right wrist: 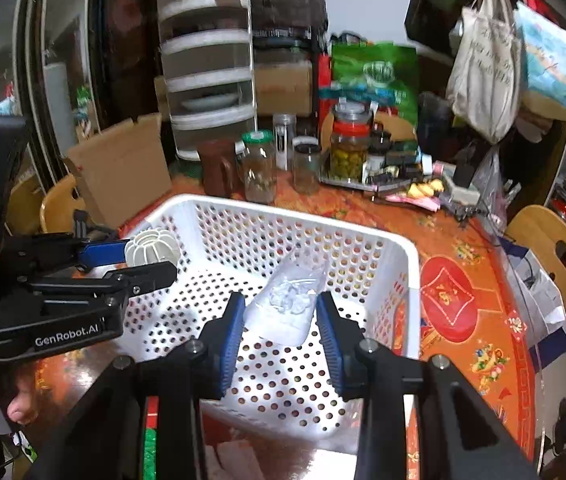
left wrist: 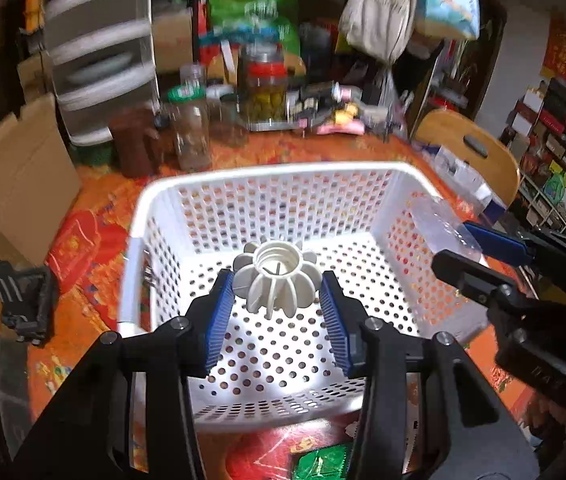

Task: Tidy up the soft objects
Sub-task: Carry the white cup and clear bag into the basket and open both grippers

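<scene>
A white perforated basket (left wrist: 243,172) stands on the orange patterned table; it also shows in the right wrist view (right wrist: 399,248). My left gripper (left wrist: 277,292) is shut on a white ribbed round object (left wrist: 277,280) and holds it above the basket floor; it also shows in the right wrist view (right wrist: 151,254). My right gripper (right wrist: 281,312) is shut on a clear plastic bag (right wrist: 287,304) with crumpled clear stuff inside, held over the basket. In the left wrist view the right gripper (left wrist: 475,252) holds the bag (left wrist: 439,224) over the basket's right rim.
Jars (right wrist: 261,168) and a tray of small bottles (right wrist: 387,168) crowd the table's far side. A cardboard box (right wrist: 123,168) stands at the left. Wooden chairs (right wrist: 559,256) flank the table. A green packet (left wrist: 323,464) lies near the front edge.
</scene>
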